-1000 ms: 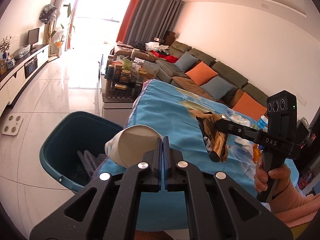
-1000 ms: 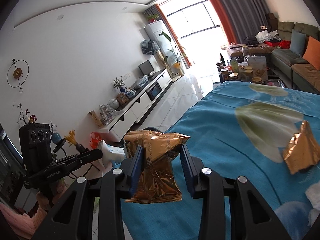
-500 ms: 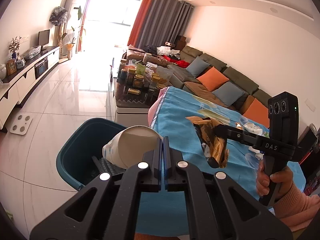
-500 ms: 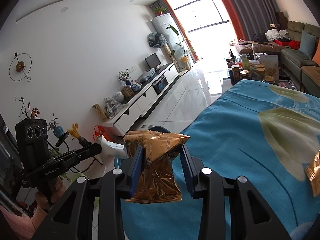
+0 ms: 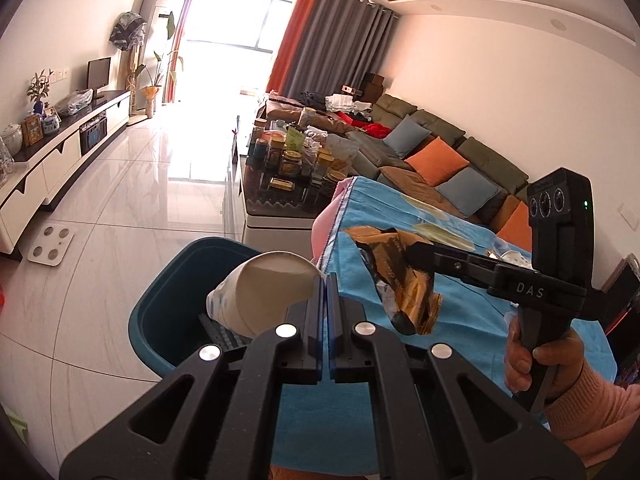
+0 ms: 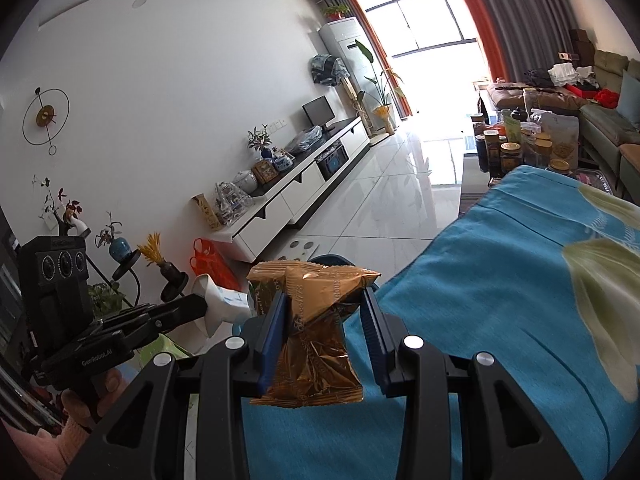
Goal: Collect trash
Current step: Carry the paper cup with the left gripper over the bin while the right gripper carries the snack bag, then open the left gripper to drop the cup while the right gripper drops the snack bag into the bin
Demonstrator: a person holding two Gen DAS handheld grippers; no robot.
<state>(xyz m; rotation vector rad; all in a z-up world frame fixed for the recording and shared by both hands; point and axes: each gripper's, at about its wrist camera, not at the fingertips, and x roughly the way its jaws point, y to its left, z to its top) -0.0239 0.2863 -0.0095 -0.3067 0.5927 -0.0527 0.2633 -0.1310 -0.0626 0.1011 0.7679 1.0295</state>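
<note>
Both my grippers have swung toward the teal bin point(image 5: 160, 320) beside the blue-covered table point(image 6: 500, 320). My left gripper point(image 5: 325, 280) is clamped on a paper cup's point(image 5: 272, 288) rim, over the bin. My right gripper point(image 6: 325, 312) grips a gold wrapper point(image 6: 312, 336) above the table edge. Neither piece is dropped yet; more litter waits on the table.

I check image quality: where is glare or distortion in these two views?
Left wrist view: the window is blown out, glare lies on the floor, and straight walls bend at the edges. Right wrist view: the window is also overexposed; the wrapper stays sharp.
</note>
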